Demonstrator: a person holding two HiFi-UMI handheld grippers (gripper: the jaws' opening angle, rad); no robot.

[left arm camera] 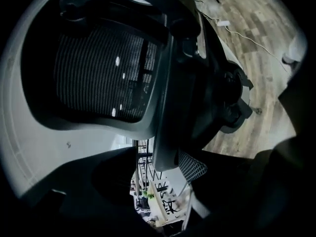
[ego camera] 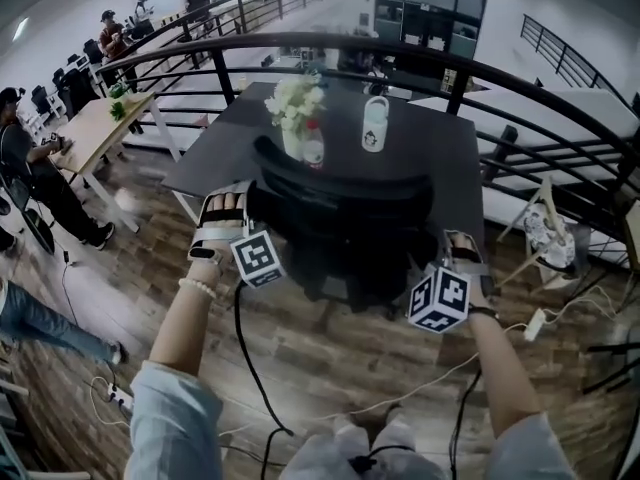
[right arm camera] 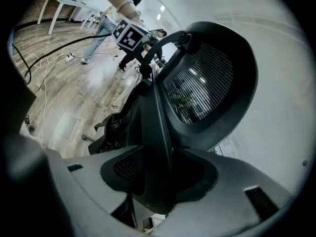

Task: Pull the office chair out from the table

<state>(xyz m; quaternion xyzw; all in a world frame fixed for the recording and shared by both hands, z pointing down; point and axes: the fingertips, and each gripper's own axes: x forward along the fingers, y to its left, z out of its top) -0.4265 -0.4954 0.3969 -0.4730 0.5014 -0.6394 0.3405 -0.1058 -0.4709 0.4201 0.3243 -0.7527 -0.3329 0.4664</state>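
A black office chair [ego camera: 340, 218] with a mesh back stands pushed in at a dark table [ego camera: 430, 148]. My left gripper [ego camera: 243, 203] is at the left edge of the chair's back and my right gripper [ego camera: 456, 246] at the right edge. In the left gripper view the back's frame [left arm camera: 165, 132] runs between the jaws of the left gripper [left arm camera: 158, 181]. Daylight shows beside it, so that gripper is open. In the right gripper view the right gripper [right arm camera: 163, 177] is shut on the frame's edge [right arm camera: 158, 132], with no gap showing.
On the table stand a vase of white flowers [ego camera: 295, 103], a small bottle [ego camera: 313, 148] and a white mug [ego camera: 375, 123]. A black curved railing [ego camera: 520, 83] runs behind it. People sit at desks on the left [ego camera: 30, 168]. Cables [ego camera: 250, 368] and a power strip [ego camera: 534, 323] lie on the wood floor.
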